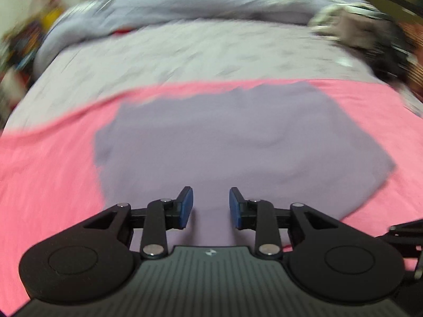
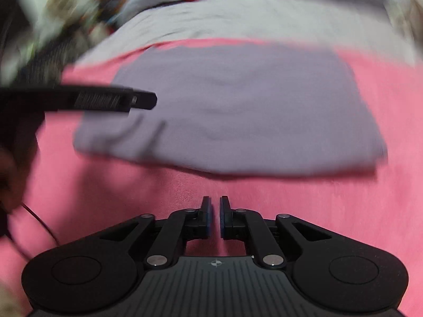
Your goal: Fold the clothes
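Blue-padded and spread apart, my left gripper (image 1: 211,207) hovers with nothing between its pads above the near edge of the folded lavender garment (image 1: 238,142); my right gripper (image 2: 213,216) is drawn almost closed, a thin slit between its pads and no cloth in it, over bare pink just short of the garment (image 2: 232,111); that garment lies flat as a rough rectangle in the middle of the pink sheet (image 1: 47,171), its far edge close to the sheet's far border, its near edge casting a soft shadow on the pink in the right wrist view; from the right wrist, the left gripper's black finger (image 2: 105,100) reaches in from the left over the garment's near-left corner; beyond the pink sheet a pale lilac bedspread (image 1: 185,50) covers the bed, and past that lies a bluish heap of cloth (image 1: 171,2), blurred; a grey-and-black bundle (image 1: 362,29) sits at the far right, too smeared to identify; a thin dark cable (image 2: 42,224) crosses the pink at lower left of the right view.
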A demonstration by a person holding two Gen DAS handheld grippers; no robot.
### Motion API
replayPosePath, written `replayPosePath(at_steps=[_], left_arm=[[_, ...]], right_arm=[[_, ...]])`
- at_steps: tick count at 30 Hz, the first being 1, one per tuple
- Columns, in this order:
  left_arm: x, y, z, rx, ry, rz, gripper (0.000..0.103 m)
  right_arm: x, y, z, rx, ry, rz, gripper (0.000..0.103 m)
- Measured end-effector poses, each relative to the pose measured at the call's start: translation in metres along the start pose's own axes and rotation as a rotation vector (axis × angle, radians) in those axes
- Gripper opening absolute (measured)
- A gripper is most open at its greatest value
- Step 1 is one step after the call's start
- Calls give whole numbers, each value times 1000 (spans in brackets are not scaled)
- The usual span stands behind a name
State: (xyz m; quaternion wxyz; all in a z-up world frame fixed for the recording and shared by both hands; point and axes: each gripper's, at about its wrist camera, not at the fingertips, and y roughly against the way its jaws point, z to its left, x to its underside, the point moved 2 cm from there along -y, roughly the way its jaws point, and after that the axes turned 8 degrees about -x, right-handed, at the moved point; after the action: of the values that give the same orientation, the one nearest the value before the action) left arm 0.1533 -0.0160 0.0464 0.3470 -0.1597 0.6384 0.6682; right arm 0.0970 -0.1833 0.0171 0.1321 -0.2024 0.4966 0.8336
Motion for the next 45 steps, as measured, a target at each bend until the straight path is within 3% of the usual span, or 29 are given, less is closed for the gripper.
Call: replayPosePath(at_steps=[3, 5, 8, 14, 19, 21, 22, 23, 26, 30, 34, 39, 42, 45], left_arm=[[-8, -2, -26, 95, -110, -49, 44], [-6, -10, -42, 130, -166, -44, 45], [6, -28, -61, 128, -210, 24, 45], [26, -26, -65, 102, -164, -17, 46], [30, -26, -56, 127, -86, -7, 46], [28, -25, -51, 135, -30, -1, 46], [28, -26, -49, 137, -5, 2, 47], [28, -25, -48, 134, 9, 4, 47], [29, -22, -49, 120, 8, 7, 47], [32, -13, -41, 110, 23, 30, 51], [36, 10, 5, -32, 160, 56, 51], [63, 48, 110, -281, 437, 95, 52], [88, 74, 157, -398, 537, 123, 52], [116, 99, 177, -477, 569, 149, 53]], right_arm=[[-1, 30, -49, -62, -365, -95, 27], [-1, 31, -61, -61, -416, -148, 48], [-1, 31, -77, -56, -477, -226, 50], [-1, 30, -109, -47, -598, -383, 61], [-9, 19, -124, -67, -637, -450, 61], [-10, 18, -132, -79, -672, -455, 53], [-9, 19, -135, -81, -700, -444, 40], [-9, 20, -140, -81, -733, -423, 20], [-5, 21, -148, -86, -787, -391, 16], [-24, 22, -134, -12, -737, -353, 13], [-64, 38, -83, 75, -461, -385, 11], [-99, 8, 34, 0, -34, -341, 11], [-89, -37, 101, -68, 190, -292, 11], [-63, -92, 141, -109, 329, -178, 11]])
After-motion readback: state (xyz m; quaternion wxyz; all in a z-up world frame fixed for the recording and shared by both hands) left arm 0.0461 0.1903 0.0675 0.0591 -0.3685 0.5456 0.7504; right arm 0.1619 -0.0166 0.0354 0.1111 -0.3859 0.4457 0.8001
